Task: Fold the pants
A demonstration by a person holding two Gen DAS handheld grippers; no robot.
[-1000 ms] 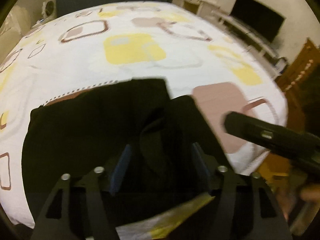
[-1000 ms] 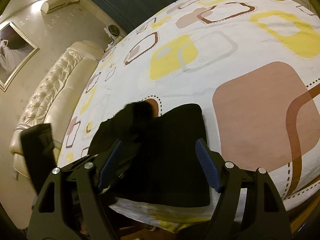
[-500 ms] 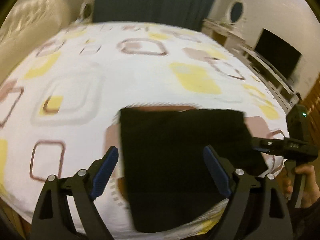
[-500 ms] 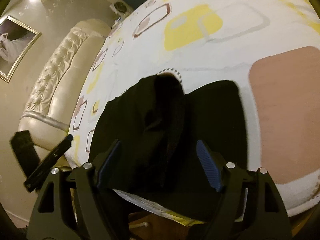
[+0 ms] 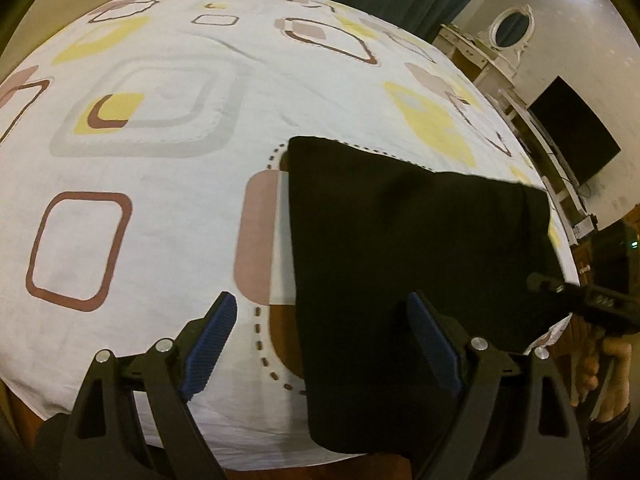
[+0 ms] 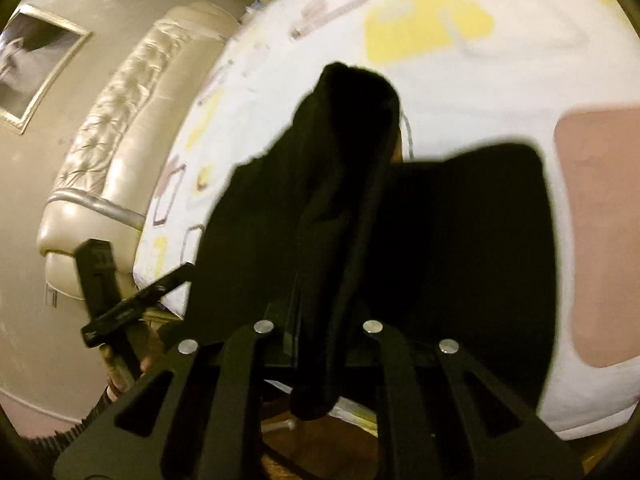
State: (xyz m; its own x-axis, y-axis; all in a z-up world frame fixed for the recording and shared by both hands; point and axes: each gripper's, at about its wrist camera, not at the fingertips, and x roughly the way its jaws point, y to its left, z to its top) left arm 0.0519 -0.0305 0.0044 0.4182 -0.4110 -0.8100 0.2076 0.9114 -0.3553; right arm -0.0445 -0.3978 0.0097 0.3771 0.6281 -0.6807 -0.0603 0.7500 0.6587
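The black pants (image 5: 408,264) lie folded on the bed near its front edge, one end hanging over the edge. My left gripper (image 5: 320,344) is open, its blue pads (image 5: 208,344) hovering over the left edge of the pants, holding nothing. In the right wrist view my right gripper (image 6: 320,312) is shut on a raised fold of the pants (image 6: 344,184), which stands up between the jaws; the rest of the pants (image 6: 472,240) lies flat. The right gripper also shows at the right of the left wrist view (image 5: 580,304).
The bed sheet (image 5: 160,160) is white with yellow, brown and grey squares. A cream tufted headboard (image 6: 112,152) is at the left. A TV (image 5: 576,136) and white dresser (image 5: 488,56) stand along the right wall. The left gripper shows in the right wrist view (image 6: 128,304).
My right gripper has closed on a bunched fold of the pants and lifted it. My left gripper has drawn back and swung left, away from the pants.
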